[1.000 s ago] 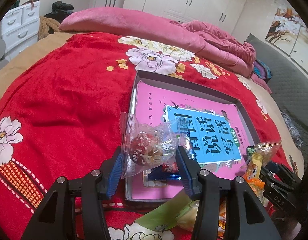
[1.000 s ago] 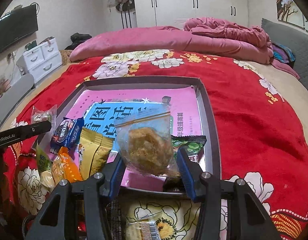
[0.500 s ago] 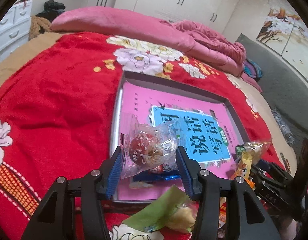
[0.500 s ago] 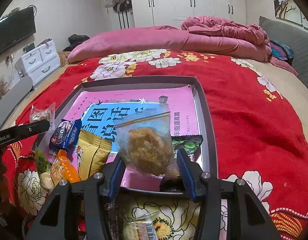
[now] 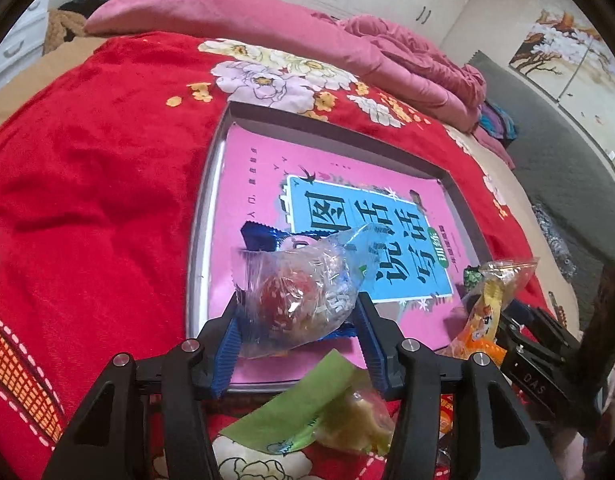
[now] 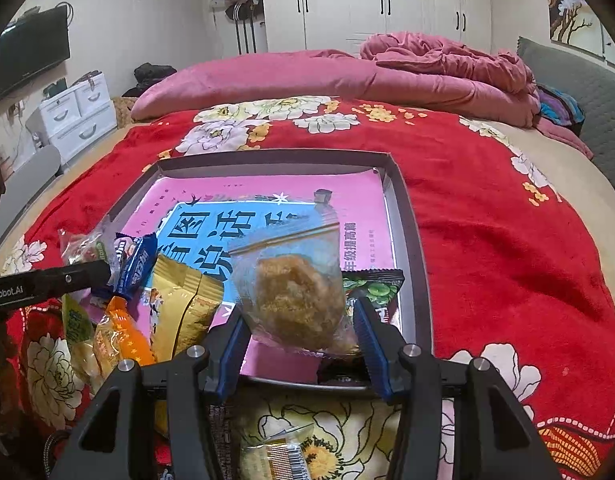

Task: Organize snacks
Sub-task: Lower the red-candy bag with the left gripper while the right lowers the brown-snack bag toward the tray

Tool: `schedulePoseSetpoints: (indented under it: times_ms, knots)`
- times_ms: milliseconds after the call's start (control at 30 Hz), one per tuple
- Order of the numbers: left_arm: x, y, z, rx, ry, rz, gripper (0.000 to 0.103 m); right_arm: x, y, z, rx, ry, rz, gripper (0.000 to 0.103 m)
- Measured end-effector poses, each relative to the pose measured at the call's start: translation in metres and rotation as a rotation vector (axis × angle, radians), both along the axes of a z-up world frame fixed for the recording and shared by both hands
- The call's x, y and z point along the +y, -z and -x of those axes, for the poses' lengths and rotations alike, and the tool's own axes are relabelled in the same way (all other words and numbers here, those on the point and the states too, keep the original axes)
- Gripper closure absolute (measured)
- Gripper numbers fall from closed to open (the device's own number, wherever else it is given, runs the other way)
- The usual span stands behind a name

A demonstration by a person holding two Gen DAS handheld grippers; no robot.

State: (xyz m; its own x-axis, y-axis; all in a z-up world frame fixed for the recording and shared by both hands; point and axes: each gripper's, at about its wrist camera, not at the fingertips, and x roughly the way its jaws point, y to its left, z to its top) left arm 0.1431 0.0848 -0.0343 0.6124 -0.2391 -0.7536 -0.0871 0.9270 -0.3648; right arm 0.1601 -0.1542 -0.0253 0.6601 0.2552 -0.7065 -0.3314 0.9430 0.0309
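A: Views differ?
B: My left gripper [image 5: 297,320] pinches a clear candy bag [image 5: 295,300] over the tray's [image 5: 199,216] near-left corner. Only the right cam shows my right gripper [image 6: 299,330] pinching the floss bun bag [image 6: 295,300] (zip end up, long axis upright) over the near edge.
A: Surface?
B: Red floral blanket [image 6: 487,220], bedroom, white wardrobes [image 6: 387,0].

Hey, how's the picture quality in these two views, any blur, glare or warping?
Left wrist view: strong fisheye bending of the tray, dark corners, glare on the clear candy bag. Right wrist view: sharper, same curvature; the crumbly snack bag reads clearly.
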Motion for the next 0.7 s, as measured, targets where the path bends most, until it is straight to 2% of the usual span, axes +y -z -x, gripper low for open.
schedulePoseSetpoints:
  times_ms: [267,700]
  knots:
    - [-0.006,0.002,-0.001,0.007,0.033,0.028,0.048,-0.005,0.001,-0.003,0.001,0.038,0.022,0.050]
    - [-0.021,0.004,-0.005,0.011,0.077,0.004,0.044,-0.014,0.001,-0.004,0.004,0.067,0.023,0.050]
